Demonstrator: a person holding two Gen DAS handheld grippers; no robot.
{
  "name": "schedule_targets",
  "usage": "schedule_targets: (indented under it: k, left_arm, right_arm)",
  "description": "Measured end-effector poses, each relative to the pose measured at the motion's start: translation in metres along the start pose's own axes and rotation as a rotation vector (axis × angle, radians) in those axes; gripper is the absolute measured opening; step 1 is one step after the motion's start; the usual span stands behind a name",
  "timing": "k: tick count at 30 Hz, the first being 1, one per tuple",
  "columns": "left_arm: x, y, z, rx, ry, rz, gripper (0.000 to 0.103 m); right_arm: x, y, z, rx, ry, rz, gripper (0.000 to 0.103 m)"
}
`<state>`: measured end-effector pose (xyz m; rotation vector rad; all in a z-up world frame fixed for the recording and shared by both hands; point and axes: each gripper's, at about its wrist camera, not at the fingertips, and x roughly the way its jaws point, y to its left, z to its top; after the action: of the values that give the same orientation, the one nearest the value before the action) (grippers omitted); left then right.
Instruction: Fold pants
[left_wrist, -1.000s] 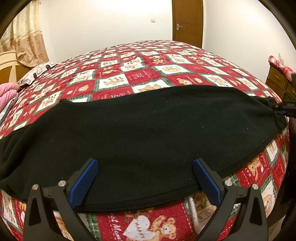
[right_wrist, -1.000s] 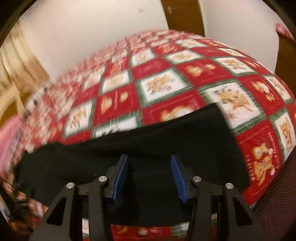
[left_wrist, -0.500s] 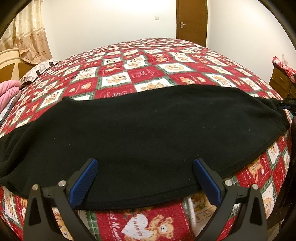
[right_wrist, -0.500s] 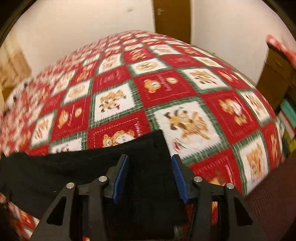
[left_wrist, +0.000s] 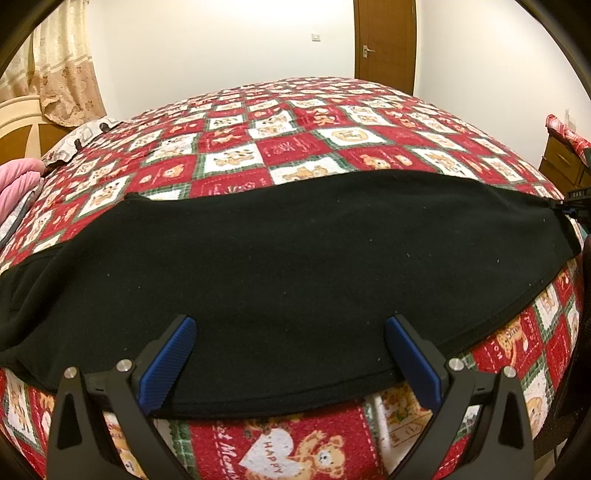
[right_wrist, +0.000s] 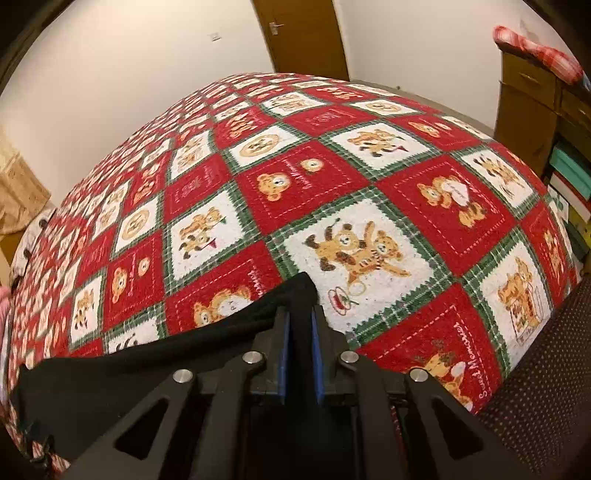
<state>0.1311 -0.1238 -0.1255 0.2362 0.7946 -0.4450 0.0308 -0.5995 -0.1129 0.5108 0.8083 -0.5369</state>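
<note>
I see the black pants lying flat and long across the near side of the bed, from about 9 o'clock to 3 o'clock in my left view. They look folded leg on leg already, I think, so the next fold would be end to end.

My right hand-held gripper is pinched tight on one end of the pants. A little black corner pokes up between its blue pads. I think I hold that end so I can carry it over to the other end.

My left hand-held gripper has its two fingers wide apart, with nothing in them. It sits low at 6 o'clock, right at the near hem of the pants. I think it waits there to keep the cloth flat or to grab the edge.

The bed has a red, white and green quilt with teddy bears on it. It looks soft, so the pants may drag and bunch up.

A brown door is at 12 o'clock in a white wall. A curtain hangs at 10 o'clock. A wooden dresser stands at 2 o'clock in my right view.
</note>
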Motion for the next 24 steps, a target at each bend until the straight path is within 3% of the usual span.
schedule_targets:
  k: [3, 5, 6, 8, 11, 13, 14, 15, 18, 23, 24]
  left_arm:
    - [-0.001, 0.0, 0.0, 0.001, -0.001, -0.007, 0.103]
    - [-0.001, 0.002, 0.0, -0.003, -0.003, -0.017, 0.103]
    - [-0.002, 0.002, 0.0, -0.008, -0.004, -0.019, 0.103]
    - [-0.002, 0.002, 0.0, -0.019, -0.011, -0.018, 0.103]
    - [-0.001, 0.002, 0.001, -0.034, -0.019, -0.019, 0.103]
    - [-0.001, 0.002, 0.001, -0.031, -0.017, -0.021, 0.103]
    - [-0.002, 0.003, 0.001, -0.03, -0.013, -0.027, 0.103]
    - [-0.002, 0.004, 0.001, -0.031, -0.01, -0.032, 0.103]
    - [-0.007, 0.009, 0.0, -0.035, -0.005, -0.042, 0.103]
    - [-0.019, 0.026, 0.0, -0.082, -0.023, -0.055, 0.103]
    - [-0.021, 0.029, 0.0, -0.09, -0.027, -0.057, 0.103]
  right_arm:
    - [-0.011, -0.012, 0.003, 0.032, 0.032, 0.044, 0.03]
    - [-0.028, -0.031, 0.001, 0.119, -0.004, 0.073, 0.063]
    - [-0.034, -0.035, 0.0, 0.131, -0.016, 0.077, 0.069]
    - [-0.04, -0.038, -0.006, 0.117, -0.012, 0.084, 0.072]
    - [-0.029, -0.026, -0.018, 0.042, 0.062, 0.07, 0.072]
    - [-0.013, -0.017, -0.028, -0.006, 0.13, 0.014, 0.072]
    - [-0.008, -0.003, -0.032, -0.086, 0.132, -0.066, 0.072]
    - [-0.009, 0.003, -0.033, -0.107, 0.125, -0.085, 0.072]
    - [-0.01, 0.011, -0.035, -0.109, 0.153, -0.059, 0.06]
    - [-0.02, 0.011, -0.041, -0.097, 0.169, -0.005, 0.018]
    - [-0.023, 0.01, -0.042, -0.086, 0.166, 0.003, 0.014]
